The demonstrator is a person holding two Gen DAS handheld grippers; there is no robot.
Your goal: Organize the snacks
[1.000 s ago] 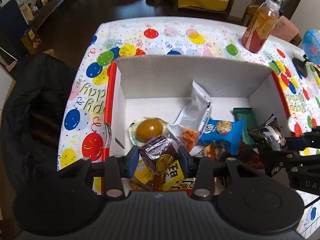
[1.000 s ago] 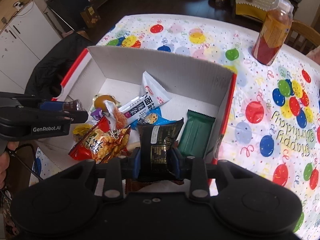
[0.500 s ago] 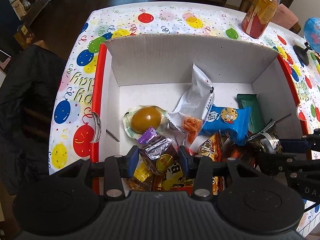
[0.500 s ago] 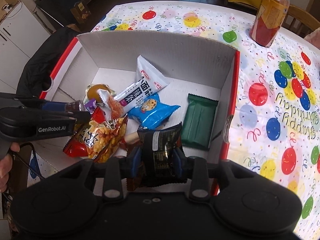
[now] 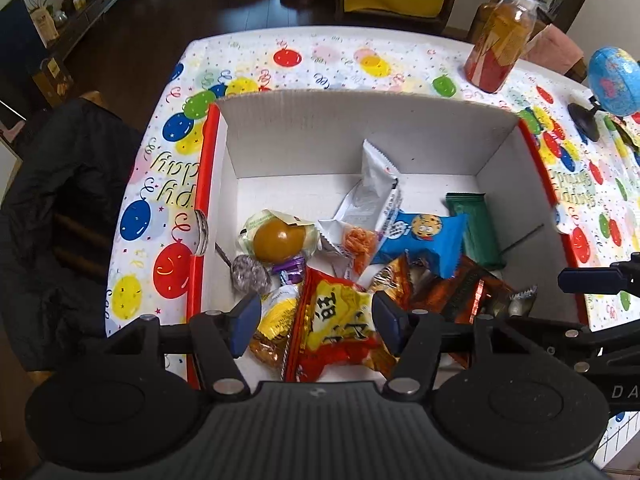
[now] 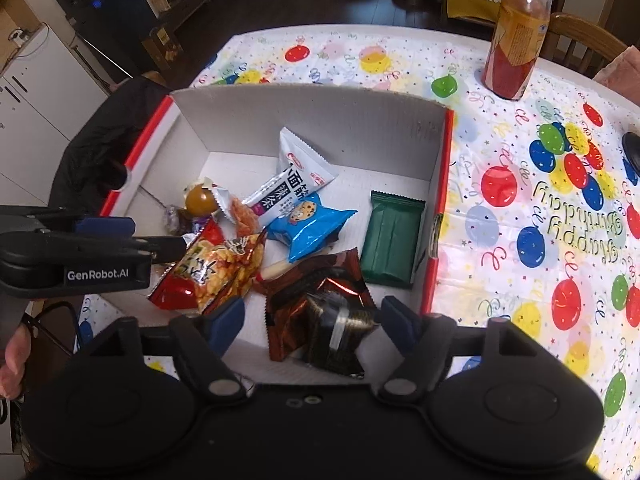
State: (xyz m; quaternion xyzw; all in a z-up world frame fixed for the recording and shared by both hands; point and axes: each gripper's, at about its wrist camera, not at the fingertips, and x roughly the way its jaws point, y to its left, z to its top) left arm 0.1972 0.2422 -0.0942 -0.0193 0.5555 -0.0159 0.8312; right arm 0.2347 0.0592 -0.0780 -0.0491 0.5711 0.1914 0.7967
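Now both my grippers, left (image 5: 316, 322) and right (image 6: 312, 320), are opening, pads clear of everything. Directly beneath my right jaws lies the black packet (image 6: 340, 330), its long axis pointing away from me; the box (image 6: 320, 112) holds it.

Party-cloth desk and its bystanders

A desk (image 5: 360, 56) covered in a white cloth printed with coloured balloons is the landmark. At its far right corner stands a clear plastic bottle of amber drink with a red label (image 5: 500, 46). A small blue globe on a black stand (image 5: 612, 80) sits at its right edge. A black jacket (image 5: 60, 208) hangs just off its left side.
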